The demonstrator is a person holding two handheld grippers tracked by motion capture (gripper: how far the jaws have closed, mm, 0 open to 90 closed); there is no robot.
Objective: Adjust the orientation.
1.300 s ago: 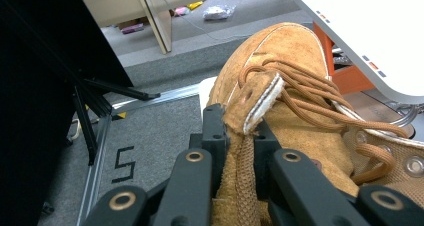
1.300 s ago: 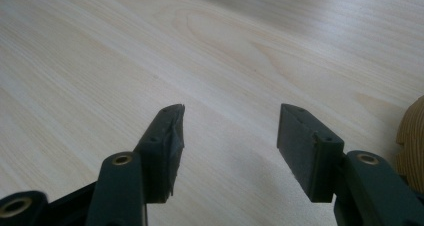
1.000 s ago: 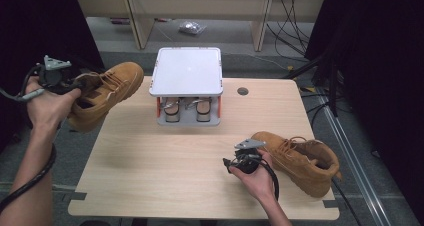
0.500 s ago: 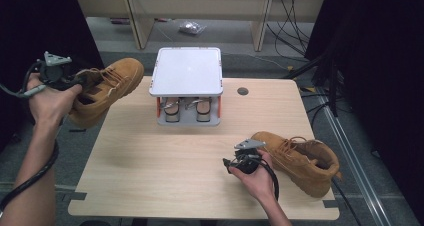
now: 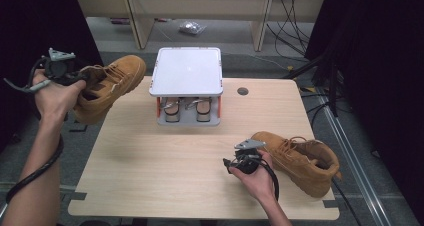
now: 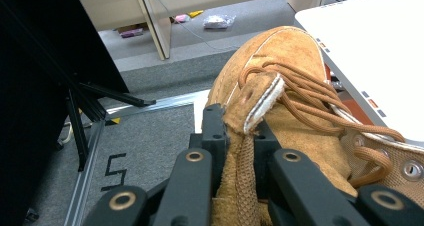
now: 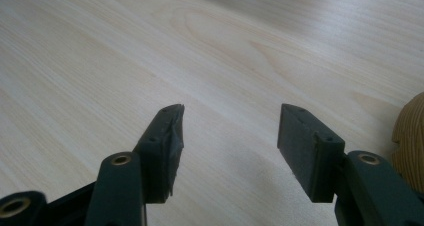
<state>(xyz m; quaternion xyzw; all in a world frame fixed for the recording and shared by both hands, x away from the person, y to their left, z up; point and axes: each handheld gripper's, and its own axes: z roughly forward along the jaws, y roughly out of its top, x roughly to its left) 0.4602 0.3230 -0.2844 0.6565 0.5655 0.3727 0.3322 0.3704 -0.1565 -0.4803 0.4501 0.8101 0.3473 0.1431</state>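
Observation:
My left gripper (image 5: pixel 80 77) holds a tan suede boot (image 5: pixel 111 86) in the air over the table's left edge. Seen from the left gripper view, the jaws are shut on the boot's (image 6: pixel 285 101) heel collar, and the toe points away toward the white rack. A second tan boot (image 5: pixel 300 158) lies on the table at the front right. Just left of its toe, my right gripper (image 5: pixel 234 161) rests low over the wood. In the right gripper view it (image 7: pixel 227 141) stands open with bare tabletop between its fingertips.
A white-topped shoe rack (image 5: pixel 187 71) stands at the table's back middle, with a pair of shoes (image 5: pixel 186 110) under its shelf. A round cable hole (image 5: pixel 243 91) sits right of it. Cables and a rail run along the floor at the right.
The left hand has drifted slightly with the boot. The right hand and the boot beside it have kept still.

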